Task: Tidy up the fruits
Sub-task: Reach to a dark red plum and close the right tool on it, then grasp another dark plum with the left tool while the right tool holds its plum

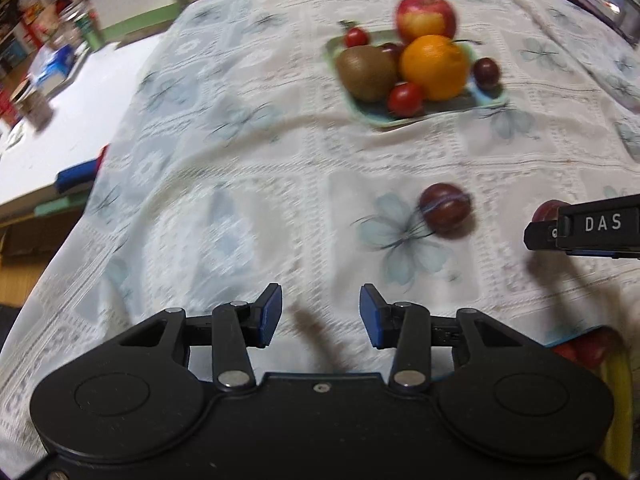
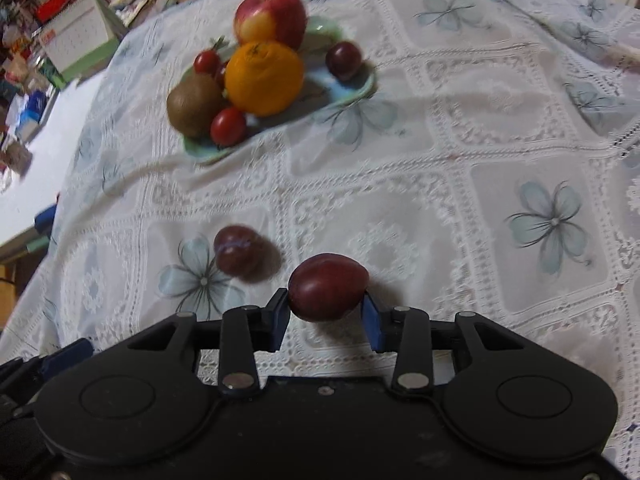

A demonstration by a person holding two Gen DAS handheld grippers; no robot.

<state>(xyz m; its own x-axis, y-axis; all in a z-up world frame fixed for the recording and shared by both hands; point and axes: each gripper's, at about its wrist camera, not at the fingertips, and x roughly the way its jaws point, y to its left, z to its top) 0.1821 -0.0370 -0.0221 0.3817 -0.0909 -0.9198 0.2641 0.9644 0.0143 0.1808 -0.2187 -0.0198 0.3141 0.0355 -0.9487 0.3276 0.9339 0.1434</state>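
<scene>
A pale green plate (image 1: pixel 490 101) (image 2: pixel 362 88) holds an apple (image 1: pixel 426 14) (image 2: pixel 270 16), an orange (image 1: pixel 434 66) (image 2: pixel 264 78), a kiwi (image 1: pixel 366 72) (image 2: pixel 194 104), cherry tomatoes (image 1: pixel 405 98) (image 2: pixel 228 126) and a dark plum (image 1: pixel 486 72) (image 2: pixel 343 60). A loose plum (image 1: pixel 446 208) (image 2: pixel 238 250) lies on the cloth. My right gripper (image 2: pixel 326 306) (image 1: pixel 538 224) is shut on another plum (image 2: pixel 328 286) above the cloth. My left gripper (image 1: pixel 320 314) is open and empty, short of the loose plum.
The lace flower tablecloth (image 1: pixel 240 184) (image 2: pixel 460 184) covers the table. A white side table (image 1: pixel 52 132) with clutter stands left. More fruit shows at the lower right edge of the left wrist view (image 1: pixel 596 350).
</scene>
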